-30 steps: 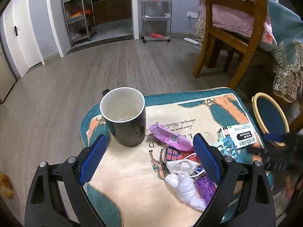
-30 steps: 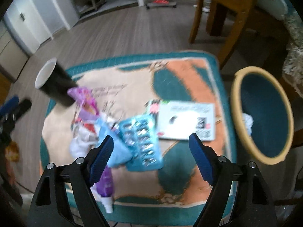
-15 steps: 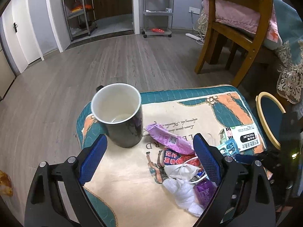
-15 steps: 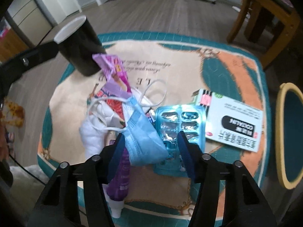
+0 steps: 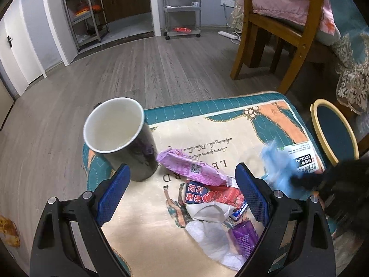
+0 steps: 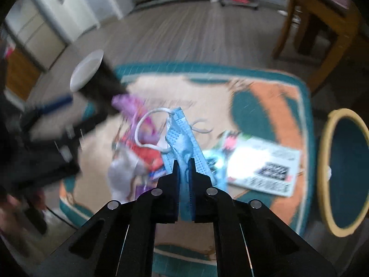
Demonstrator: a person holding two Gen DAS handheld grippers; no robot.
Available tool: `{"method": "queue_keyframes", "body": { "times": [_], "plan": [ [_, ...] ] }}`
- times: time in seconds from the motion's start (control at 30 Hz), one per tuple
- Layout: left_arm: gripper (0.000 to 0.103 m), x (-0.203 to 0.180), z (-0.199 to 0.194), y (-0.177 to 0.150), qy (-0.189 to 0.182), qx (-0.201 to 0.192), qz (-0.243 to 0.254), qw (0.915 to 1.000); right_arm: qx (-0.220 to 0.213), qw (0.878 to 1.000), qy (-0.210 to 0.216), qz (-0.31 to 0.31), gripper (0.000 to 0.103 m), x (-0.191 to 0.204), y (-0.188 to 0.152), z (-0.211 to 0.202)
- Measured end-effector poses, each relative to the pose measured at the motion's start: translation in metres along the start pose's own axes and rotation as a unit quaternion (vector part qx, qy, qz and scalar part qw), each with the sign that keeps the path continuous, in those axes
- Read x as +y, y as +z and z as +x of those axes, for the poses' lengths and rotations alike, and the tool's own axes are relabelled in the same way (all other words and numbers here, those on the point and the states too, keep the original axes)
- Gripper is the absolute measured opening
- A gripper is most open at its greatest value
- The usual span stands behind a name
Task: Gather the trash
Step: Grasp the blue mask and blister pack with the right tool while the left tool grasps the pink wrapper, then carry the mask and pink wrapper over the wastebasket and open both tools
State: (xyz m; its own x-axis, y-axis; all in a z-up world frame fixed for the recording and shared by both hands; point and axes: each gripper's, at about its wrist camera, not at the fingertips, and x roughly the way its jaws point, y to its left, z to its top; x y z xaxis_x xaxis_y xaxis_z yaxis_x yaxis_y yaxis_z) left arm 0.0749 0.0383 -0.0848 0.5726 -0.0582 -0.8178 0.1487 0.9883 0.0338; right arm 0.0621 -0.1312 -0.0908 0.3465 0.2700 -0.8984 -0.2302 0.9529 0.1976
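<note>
My right gripper (image 6: 183, 161) is shut on a blue face mask (image 6: 184, 136) and holds it lifted above the patterned cloth (image 6: 265, 97); the mask shows blurred in the left wrist view (image 5: 280, 170). My left gripper (image 5: 182, 175) is open and empty over the trash pile: a purple wrapper (image 5: 189, 167), a red wrapper (image 5: 212, 195), white tissue (image 5: 207, 230) and a purple tube (image 5: 242, 236). A white medicine box (image 6: 263, 164) lies right of the pile. The blue bin with a yellow rim (image 6: 341, 173) stands at the right.
A black mug (image 5: 120, 136) stands on the cloth at the left of the pile. A wooden chair (image 5: 276, 30) stands behind the table. Grey wood floor (image 5: 115, 69) surrounds it. The right wrist view is motion-blurred.
My right gripper closed on the blue mask and lifted it off the pile and blister pack. My left gripper stayed open and shifted slightly.
</note>
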Motion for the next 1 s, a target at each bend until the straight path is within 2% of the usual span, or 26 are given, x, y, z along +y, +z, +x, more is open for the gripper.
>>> {"method": "queue_keyframes", "body": {
  "times": [0.2, 0.37, 0.57, 0.77, 0.8, 0.9, 1.0],
  "plan": [
    [0.090, -0.016, 0.017, -0.002, 0.006, 0.018, 0.016, 0.9997, -0.060, 0.995, -0.018, 0.073, 0.008, -0.043, 0.019, -0.035],
    [0.090, -0.025, 0.037, -0.001, 0.021, 0.044, 0.014, 0.9987, -0.053, 0.994, 0.012, 0.097, 0.008, -0.053, 0.020, -0.030],
    [0.087, -0.037, 0.055, 0.002, 0.038, 0.073, 0.026, 0.9962, -0.054, 0.995, 0.006, 0.082, 0.008, -0.052, 0.028, -0.021],
    [0.027, -0.040, 0.062, -0.008, 0.029, 0.098, 0.050, 0.9935, -0.067, 0.995, -0.002, 0.070, 0.008, -0.055, 0.037, -0.025],
    [0.009, -0.040, 0.062, -0.009, 0.026, 0.101, 0.054, 0.9931, -0.069, 0.995, 0.000, 0.073, 0.008, -0.057, 0.038, -0.025],
    [0.007, -0.040, 0.053, -0.008, 0.016, 0.093, 0.060, 0.9938, -0.067, 0.995, 0.010, 0.079, 0.008, -0.058, 0.040, -0.024],
    [0.007, -0.040, 0.033, -0.001, 0.010, 0.060, 0.057, 0.9965, -0.074, 0.994, 0.008, 0.075, 0.008, -0.057, 0.041, -0.028]
  ]
}}
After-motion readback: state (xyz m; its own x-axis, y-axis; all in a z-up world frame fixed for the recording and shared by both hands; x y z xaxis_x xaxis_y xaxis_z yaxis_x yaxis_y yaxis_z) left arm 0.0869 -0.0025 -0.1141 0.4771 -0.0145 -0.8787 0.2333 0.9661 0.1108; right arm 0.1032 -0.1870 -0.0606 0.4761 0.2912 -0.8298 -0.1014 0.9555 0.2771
